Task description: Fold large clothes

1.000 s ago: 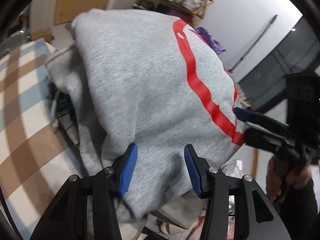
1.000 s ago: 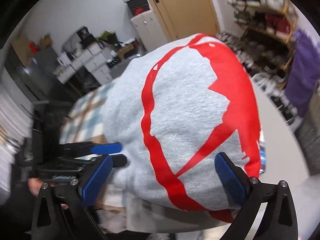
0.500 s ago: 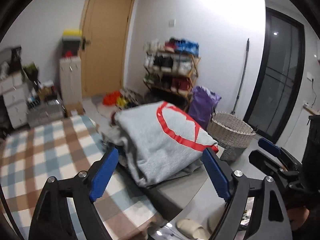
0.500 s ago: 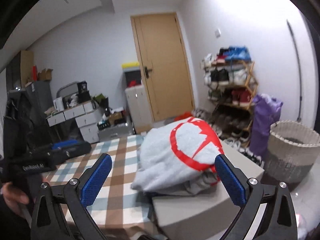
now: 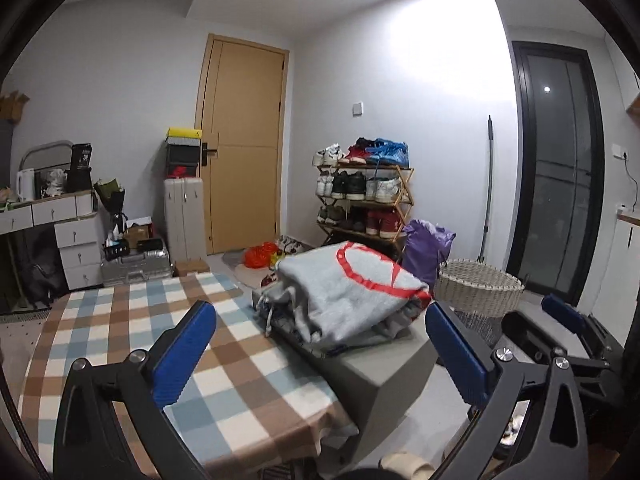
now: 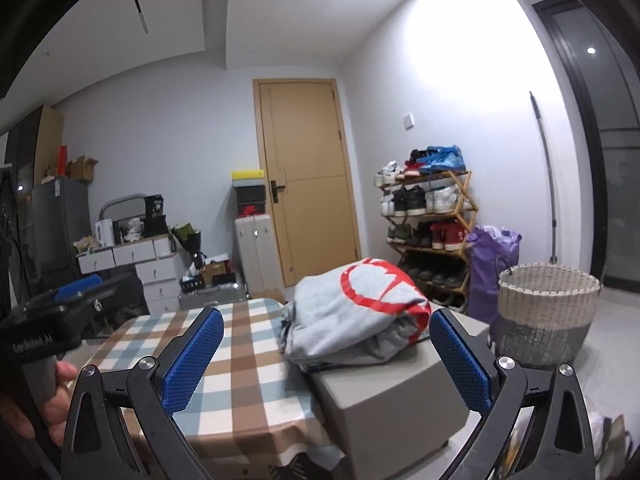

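Note:
A folded grey sweatshirt with a red print (image 5: pixel 352 288) lies on top of a small pile of clothes on a grey box (image 5: pixel 384 364) beside the checked table (image 5: pixel 168 332). It also shows in the right wrist view (image 6: pixel 352 312). My left gripper (image 5: pixel 320 356) is open and empty, well back from the pile. My right gripper (image 6: pixel 324 360) is open and empty too, also back from the pile. Each gripper shows at the edge of the other's view, the right one (image 5: pixel 568 320) and the left one (image 6: pixel 76 292).
A wicker basket (image 6: pixel 544 312) and a purple bag (image 6: pixel 488 264) stand right of the box. A shoe rack (image 6: pixel 428 232), a door (image 6: pixel 308 184), a white cabinet (image 6: pixel 252 252) and drawers (image 6: pixel 152 276) line the far wall. Slippers (image 5: pixel 404 464) lie on the floor.
Both grippers have let go of the grey sweatshirt, opened wide and pulled back and up. The sweatshirt now rests on the pile on the grey box.

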`<state>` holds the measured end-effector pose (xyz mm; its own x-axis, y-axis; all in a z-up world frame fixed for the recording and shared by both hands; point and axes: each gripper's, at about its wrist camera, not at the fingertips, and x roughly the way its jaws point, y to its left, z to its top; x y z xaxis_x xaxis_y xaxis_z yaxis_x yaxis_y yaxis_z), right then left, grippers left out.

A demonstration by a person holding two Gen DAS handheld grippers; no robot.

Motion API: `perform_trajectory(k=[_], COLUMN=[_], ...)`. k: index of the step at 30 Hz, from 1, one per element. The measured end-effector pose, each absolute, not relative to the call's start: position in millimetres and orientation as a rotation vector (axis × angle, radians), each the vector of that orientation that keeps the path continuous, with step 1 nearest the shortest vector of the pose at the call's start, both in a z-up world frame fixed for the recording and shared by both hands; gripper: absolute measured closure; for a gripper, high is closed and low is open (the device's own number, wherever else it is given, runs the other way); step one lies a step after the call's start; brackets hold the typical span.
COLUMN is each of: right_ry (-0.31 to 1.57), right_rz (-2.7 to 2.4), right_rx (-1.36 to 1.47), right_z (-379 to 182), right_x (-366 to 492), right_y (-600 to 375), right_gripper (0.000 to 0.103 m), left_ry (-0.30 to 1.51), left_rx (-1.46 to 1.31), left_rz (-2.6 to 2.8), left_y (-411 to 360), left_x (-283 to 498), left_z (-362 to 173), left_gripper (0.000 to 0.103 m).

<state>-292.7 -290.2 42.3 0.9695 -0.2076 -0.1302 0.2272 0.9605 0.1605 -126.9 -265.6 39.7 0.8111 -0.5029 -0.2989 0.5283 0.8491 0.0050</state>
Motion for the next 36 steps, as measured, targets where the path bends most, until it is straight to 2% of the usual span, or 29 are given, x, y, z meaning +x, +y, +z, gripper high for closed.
perform_trajectory(k=[15,26,36], right_ry=[0.079,0.135,0.128], right_rz=[-0.249,-0.257,-0.249], right_rx=[0.217,0.233,0.244], right_z=[39.8,15.8,16.6], right_x=[-325.3,-319.7,-324.2], right_y=[-275.5,-276.0,-276.2], right_gripper=[0.000,0.000,0.000], left_ry=[0.337,0.376,0.377], left_rx=[0.105,0.101,0.092], left_rz=[-0.544,-0.525,-0.570], left_y=[-280.4,-284.3,-282.9], left_x=[-129.2,-121.6,-128.3], left_z=[21.4,4.5,10.4], left_gripper=[0.001,0.001,0.001])
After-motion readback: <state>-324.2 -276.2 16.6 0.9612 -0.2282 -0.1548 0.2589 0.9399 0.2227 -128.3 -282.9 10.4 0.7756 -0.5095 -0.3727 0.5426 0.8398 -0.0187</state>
